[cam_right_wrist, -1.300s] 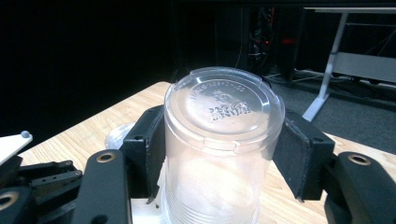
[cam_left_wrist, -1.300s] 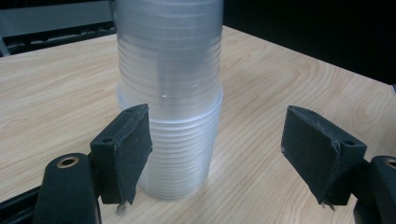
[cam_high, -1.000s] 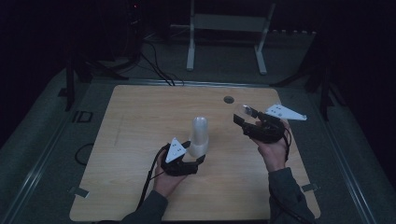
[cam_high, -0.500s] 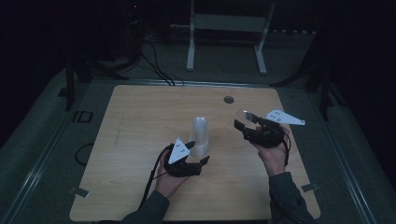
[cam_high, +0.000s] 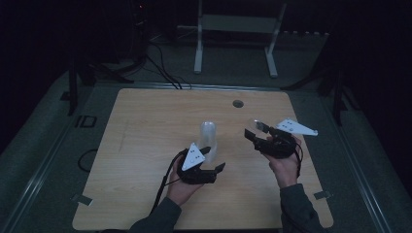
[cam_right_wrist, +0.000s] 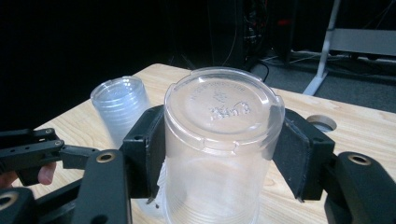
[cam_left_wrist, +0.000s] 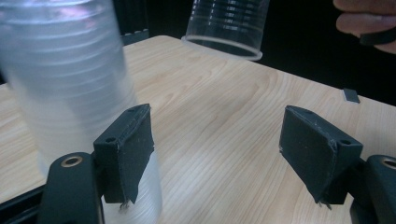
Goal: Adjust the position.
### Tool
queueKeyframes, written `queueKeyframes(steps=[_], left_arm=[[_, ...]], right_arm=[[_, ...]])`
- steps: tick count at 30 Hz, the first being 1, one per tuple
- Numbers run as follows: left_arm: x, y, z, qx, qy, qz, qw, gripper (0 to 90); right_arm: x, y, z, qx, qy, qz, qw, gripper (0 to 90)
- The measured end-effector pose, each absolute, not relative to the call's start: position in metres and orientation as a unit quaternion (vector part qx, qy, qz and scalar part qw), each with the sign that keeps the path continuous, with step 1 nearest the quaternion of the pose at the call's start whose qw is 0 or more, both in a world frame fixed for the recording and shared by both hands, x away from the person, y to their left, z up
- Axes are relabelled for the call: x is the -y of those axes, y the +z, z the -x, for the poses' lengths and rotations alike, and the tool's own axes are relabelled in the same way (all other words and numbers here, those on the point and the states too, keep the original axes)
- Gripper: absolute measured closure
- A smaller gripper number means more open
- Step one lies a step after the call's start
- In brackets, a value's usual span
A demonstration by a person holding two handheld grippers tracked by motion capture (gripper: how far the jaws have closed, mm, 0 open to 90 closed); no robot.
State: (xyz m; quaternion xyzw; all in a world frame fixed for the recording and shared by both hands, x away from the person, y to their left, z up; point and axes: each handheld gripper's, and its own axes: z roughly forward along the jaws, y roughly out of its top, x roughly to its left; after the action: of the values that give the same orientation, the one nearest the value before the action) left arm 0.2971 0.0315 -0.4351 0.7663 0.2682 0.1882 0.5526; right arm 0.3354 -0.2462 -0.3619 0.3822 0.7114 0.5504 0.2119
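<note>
Beside the left gripper's (cam_high: 211,160) half-open, empty jaws, which have just been closing, stands the upright stack of frosted plastic cups (cam_high: 208,137) on the wooden table (cam_high: 145,145); the right gripper (cam_right_wrist: 219,154) seemingly clamps one clear upturned cup (cam_right_wrist: 219,140)

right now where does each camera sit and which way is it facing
high view: above the near edge, looking forward and down on the table; forearms, left hand-held gripper, right hand-held gripper.
left gripper view: rides the left hand-held gripper, looks along its parted jaws past the cup stack; fingers farther off.
right gripper view: looks along jaws closed on a single cup.
Shared: both gripper views see stack and single cup.
</note>
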Motion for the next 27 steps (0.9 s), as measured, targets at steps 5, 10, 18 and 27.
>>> queueKeyframes(steps=[5, 10, 18, 27], left_arm=[[-0.024, -0.431, -0.299, -0.262, 0.190, -0.767, 0.555, 25.7], [-0.017, -0.430, -0.302, -0.260, 0.187, -0.767, 0.557, 25.6], [-0.008, -0.429, -0.305, -0.252, 0.181, -0.769, 0.559, 25.6], [-0.001, -0.426, -0.308, -0.242, 0.182, -0.769, 0.563, 25.5]], right_arm=[[0.249, -0.366, -0.333, -0.709, 0.551, -0.388, 0.209, 39.2], [0.250, -0.369, -0.332, -0.706, 0.553, -0.392, 0.206, 39.2], [0.252, -0.374, -0.329, -0.702, 0.554, -0.399, 0.202, 39.2], [0.250, -0.379, -0.326, -0.700, 0.558, -0.402, 0.196, 39.3]])
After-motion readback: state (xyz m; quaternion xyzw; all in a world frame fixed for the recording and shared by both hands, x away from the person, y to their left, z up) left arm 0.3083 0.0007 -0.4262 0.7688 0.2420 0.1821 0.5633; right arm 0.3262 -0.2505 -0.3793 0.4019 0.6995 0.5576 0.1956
